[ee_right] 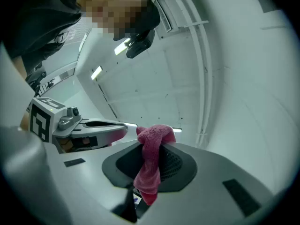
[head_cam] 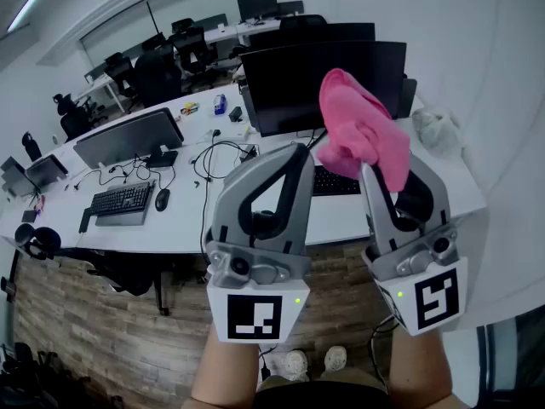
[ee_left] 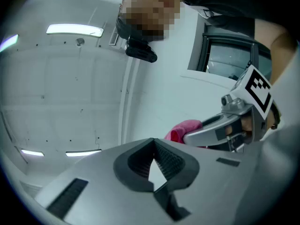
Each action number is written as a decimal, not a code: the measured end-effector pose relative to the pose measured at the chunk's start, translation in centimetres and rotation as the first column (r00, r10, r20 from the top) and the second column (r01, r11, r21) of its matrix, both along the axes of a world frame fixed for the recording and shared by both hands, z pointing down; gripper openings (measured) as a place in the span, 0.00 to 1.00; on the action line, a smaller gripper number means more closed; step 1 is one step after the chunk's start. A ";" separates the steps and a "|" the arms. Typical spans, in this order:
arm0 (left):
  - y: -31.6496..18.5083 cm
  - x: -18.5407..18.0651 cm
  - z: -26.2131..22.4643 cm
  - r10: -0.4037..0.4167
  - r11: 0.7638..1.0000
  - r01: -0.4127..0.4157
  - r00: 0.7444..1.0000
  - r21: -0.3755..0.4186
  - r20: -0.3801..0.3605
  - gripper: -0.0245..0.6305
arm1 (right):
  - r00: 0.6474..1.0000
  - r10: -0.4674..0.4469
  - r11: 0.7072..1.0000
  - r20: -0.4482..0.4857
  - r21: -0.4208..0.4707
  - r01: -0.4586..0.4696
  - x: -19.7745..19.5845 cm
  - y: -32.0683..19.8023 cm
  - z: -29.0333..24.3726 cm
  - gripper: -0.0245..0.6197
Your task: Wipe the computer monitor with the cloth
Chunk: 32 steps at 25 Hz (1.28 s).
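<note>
- Task item: cloth [head_cam: 362,130], pink, fluffy pile, bunched into a lump, not spread flat.
- Location: cloth is held up in the air, nearer the camera than the monitor [head_cam: 298,88]. In head view it overlaps the monitor's rt part.
- Right tongs [head_cam: 387,177]: clenched on cloth. Rt gripper view shows a fold pinched between the pads, a bunch above the tips and a tail hanging down toward the tongs' body.
- Left tongs [head_cam: 296,152]: clenched tip to tip, nothing between them. Left gripper view shows a small triangular gap behind the meeting point.
- Monitor: black, screen dark, stands at the rear of the white tabletop [head_cam: 187,220].
- Hidden: in head view cloth covers the tips of right tongs and part of the monitor's upper rt area.
- Keyboard [head_cam: 336,181] below the monitor shows only partly, between and behind both tongs.
- Both gripper views look up at the ceiling [ee_left: 61,78], so screen condition can't be read there.
- Forearms [head_cam: 226,373] are cut off at the btm edge.
</note>
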<state>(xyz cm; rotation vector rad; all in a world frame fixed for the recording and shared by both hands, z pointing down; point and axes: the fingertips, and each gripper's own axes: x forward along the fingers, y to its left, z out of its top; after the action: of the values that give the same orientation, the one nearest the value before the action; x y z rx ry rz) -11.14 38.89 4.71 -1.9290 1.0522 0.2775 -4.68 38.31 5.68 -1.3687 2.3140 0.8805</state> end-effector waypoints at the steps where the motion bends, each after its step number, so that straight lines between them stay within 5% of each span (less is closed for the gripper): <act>1: 0.1 0.1 -0.1 0.000 1.000 0.000 1.000 0.001 -0.002 0.04 | 1.000 -0.002 1.000 -0.007 0.000 0.002 0.1 0.1 0.3 0.14; 32: 0.1 8.2 0.8 -0.095 0.995 0.095 0.995 0.011 0.043 0.04 | 0.992 -0.125 0.992 0.030 -0.011 0.126 7.3 -0.3 2.6 0.14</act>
<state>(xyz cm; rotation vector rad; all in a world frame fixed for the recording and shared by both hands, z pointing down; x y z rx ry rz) -2.90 38.96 5.46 -1.8628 1.1087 0.1859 2.60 37.99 8.23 -1.2175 2.3583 0.8034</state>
